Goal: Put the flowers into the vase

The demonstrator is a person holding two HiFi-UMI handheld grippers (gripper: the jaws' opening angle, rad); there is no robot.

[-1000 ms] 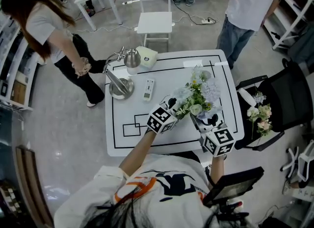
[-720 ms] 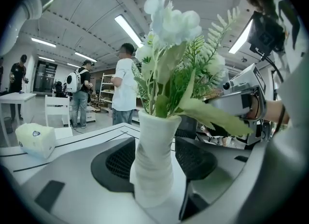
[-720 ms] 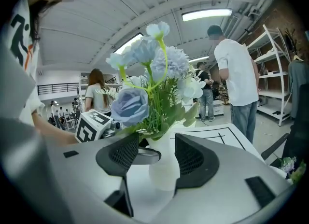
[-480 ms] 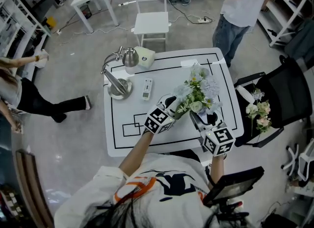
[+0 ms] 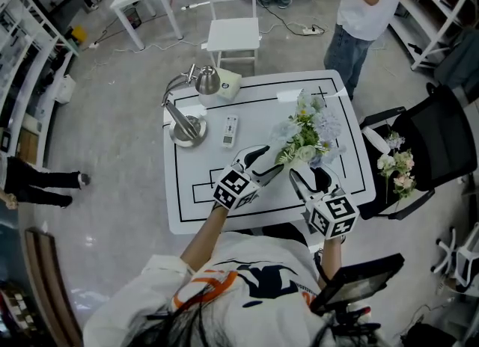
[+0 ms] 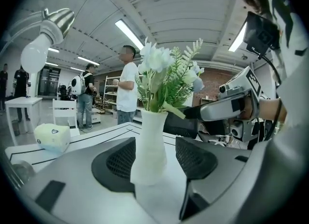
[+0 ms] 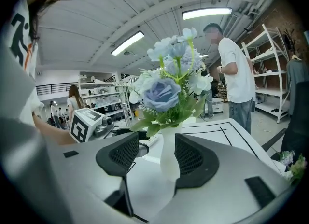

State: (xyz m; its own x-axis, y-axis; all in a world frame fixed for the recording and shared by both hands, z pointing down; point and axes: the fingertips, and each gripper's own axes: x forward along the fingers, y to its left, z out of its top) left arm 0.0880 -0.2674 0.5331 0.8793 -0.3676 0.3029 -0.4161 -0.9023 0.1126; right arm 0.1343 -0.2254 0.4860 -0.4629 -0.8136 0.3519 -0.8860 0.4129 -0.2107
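**Spotter:** You're over a white table marked with black lines, in a workshop with a pale floor. A desk lamp sits toward 10 o'clock on the table. A remote lies just beside the lamp's base, at its 3 o'clock. Past the far edge there's a white chair at 12 and a person in a white shirt at 1.

**Operator:** Where are the flowers?

**Spotter:** The flowers are in the white vase. It stands upright on the table, about 3 o'clock from the table's centre. A second bunch lies on the black chair, off the table at 3 o'clock.

**Operator:** And my grippers?

**Spotter:** Your left gripper points at the vase from its 8 o'clock with the jaws spread wide and the vase standing between them. You can see a gap on the right-hand jaw's side. I can't tell whether the other pad touches the vase. Your right gripper points in from the vase's 6 o'clock. Its jaws are apart as well, with the narrow body of the vase showing between them, and they are not clamped on anything.
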